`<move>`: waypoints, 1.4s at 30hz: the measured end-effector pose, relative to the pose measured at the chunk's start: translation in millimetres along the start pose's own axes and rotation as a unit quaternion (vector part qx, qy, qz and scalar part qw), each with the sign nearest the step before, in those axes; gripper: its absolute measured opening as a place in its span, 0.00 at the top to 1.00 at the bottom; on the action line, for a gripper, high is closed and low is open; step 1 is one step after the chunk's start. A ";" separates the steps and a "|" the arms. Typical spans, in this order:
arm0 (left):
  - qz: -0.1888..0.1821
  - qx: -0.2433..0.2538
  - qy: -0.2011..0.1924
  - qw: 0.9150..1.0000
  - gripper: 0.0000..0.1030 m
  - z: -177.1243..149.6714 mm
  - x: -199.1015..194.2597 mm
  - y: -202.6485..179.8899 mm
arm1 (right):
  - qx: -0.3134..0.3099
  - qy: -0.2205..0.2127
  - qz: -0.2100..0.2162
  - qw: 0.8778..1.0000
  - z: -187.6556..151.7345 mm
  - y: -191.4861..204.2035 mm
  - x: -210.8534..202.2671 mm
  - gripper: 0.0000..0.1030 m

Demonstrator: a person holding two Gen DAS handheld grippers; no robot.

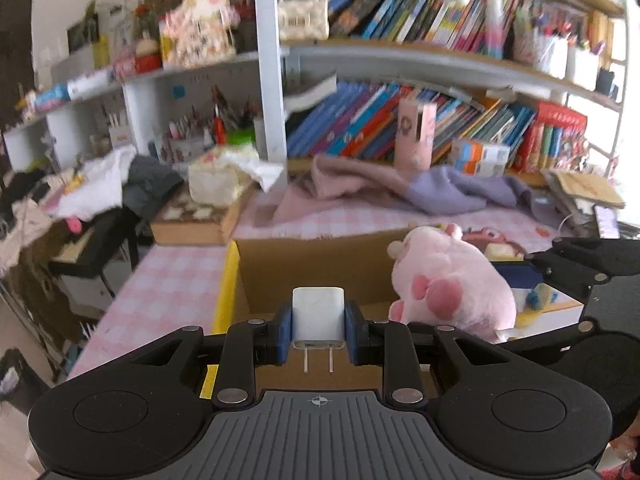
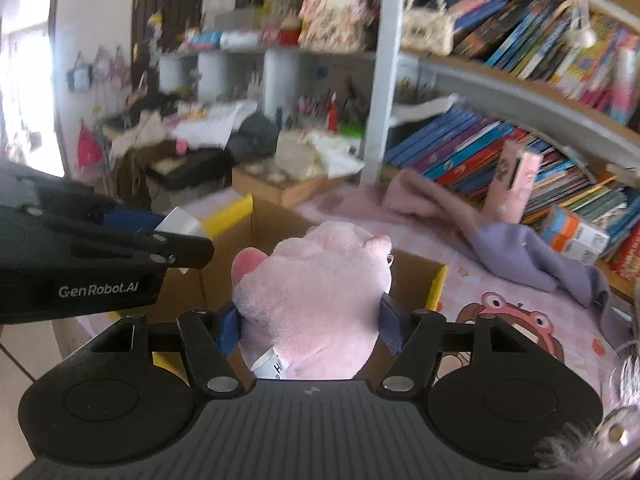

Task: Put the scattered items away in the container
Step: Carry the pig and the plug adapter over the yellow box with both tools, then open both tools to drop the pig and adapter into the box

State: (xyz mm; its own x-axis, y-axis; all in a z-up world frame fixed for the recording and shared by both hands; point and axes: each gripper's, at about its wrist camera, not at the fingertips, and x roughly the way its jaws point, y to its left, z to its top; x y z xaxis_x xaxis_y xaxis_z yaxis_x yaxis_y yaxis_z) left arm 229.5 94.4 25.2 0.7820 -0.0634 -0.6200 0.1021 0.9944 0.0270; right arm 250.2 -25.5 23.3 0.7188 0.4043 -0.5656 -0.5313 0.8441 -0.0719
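- The left gripper (image 1: 319,334) has its jaws pinching a white USB wall charger (image 1: 318,312), blue pads pressed on both its sides, the two metal prongs pointing back toward the camera
- The charger hangs above the open cardboard box (image 1: 312,260), near the box's left wall with its yellow-taped edge
- The right gripper (image 2: 310,326) has its jaws clamped on a pink plush toy (image 2: 316,300), the blue pads sunk into its fur on either side; a white sewn label sticks out below the toy
- In the left wrist view the plush toy (image 1: 452,284) sits just right of the charger, over the right part of the box, with the right gripper's black linkage behind it
- In the right wrist view the left gripper (image 2: 176,236) comes in from the left, the charger (image 2: 180,220) visible at its tip over the box (image 2: 272,220)
- The box stands on a bench (image 1: 172,280) covered with a pink checked cloth; a cartoon print (image 2: 516,320) shows on the cloth right of the box
- A pink and a lilac cloth (image 1: 448,192) lie crumpled behind the box, before a bookshelf (image 1: 400,120) of leaning books
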 end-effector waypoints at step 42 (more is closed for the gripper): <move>0.051 0.033 -0.046 0.997 0.08 18.9 6.8 9.5 | -0.045 0.021 0.021 0.999 14.3 -9.7 37.9 0.12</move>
State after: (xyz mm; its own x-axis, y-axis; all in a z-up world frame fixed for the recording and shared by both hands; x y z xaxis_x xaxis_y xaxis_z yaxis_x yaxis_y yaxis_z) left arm 247.4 101.8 36.1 0.8429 0.0281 -0.5373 0.0568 0.9884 0.1407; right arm 289.0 -13.4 14.3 0.6763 0.4220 -0.6038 -0.6005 0.7906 -0.1199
